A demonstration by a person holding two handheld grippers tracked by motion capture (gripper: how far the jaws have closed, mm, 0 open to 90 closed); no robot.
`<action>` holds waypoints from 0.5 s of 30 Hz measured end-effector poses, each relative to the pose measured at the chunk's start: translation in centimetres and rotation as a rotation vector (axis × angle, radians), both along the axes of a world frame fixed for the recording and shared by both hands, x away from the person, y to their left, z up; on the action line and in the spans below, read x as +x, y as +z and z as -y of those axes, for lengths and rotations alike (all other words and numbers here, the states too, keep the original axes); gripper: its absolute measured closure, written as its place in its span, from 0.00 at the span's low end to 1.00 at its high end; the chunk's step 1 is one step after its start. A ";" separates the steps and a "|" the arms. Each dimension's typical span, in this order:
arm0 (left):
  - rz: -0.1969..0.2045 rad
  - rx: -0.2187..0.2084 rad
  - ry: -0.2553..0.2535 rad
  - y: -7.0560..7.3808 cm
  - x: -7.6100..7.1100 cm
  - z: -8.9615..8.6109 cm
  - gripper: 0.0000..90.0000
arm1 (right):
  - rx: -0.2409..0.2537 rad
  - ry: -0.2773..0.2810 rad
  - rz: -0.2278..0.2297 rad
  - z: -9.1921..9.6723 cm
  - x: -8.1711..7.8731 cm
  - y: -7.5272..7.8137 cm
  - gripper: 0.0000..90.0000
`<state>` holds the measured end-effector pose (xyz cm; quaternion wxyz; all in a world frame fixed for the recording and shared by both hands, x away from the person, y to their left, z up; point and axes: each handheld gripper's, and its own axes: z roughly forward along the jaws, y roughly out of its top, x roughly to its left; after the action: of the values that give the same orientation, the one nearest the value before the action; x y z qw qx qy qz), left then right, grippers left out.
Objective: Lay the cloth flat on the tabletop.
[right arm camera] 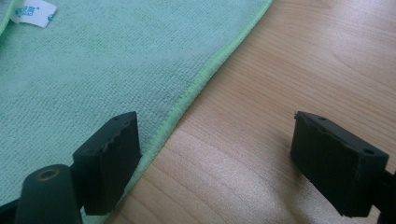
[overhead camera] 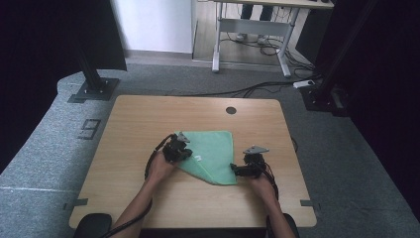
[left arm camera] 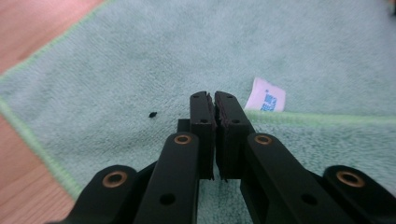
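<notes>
The green cloth (overhead camera: 210, 154) lies folded near the middle of the bench (overhead camera: 138, 114), a little toward the person's edge, tapering to a point that aims at that near edge. The left claw (overhead camera: 182, 152) sits on the cloth's left side with its jaws clenched tight together; in the left gripper view (left arm camera: 214, 105) the tips meet right over the pile, just short of a stitched hem and the white label (left arm camera: 266, 94), but whether any fabric is pinched between them I cannot tell. Over on the right, the right claw (overhead camera: 236, 171) stands released, jaws wide, straddling the cloth's right hem: one pad (right arm camera: 109, 154) over the green, the other over bare wood. So that hem runs between its jaws, slanting away toward the far edge, and a plain squeeze there looks like all it would take to catch the edge
</notes>
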<state>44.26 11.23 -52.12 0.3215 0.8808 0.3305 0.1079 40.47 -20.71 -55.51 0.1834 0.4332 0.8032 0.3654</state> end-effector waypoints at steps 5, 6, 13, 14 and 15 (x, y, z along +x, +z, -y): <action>0.012 -0.030 0.011 1.1 -1.0 -1.3 0.96 | 0.000 0.000 0.000 0.0 0.0 0.0 0.17; 0.014 -0.038 0.014 1.3 -1.2 -1.6 0.96 | 0.000 0.000 0.000 0.0 0.0 0.0 0.17; 0.026 -0.092 0.025 2.7 -3.5 -4.1 0.95 | -0.001 0.000 0.001 0.0 0.0 0.0 0.17; 0.029 -0.095 0.024 2.9 -4.0 -4.4 0.95 | -0.001 0.000 0.001 0.0 0.0 0.0 0.17; 0.032 -0.100 0.024 3.0 -4.4 -4.7 0.95 | -0.001 0.000 0.001 0.0 0.0 0.0 0.17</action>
<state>39.84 15.96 -49.16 0.3691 0.8576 0.3410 0.1093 40.47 -20.70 -55.51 0.1839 0.4331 0.8033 0.3651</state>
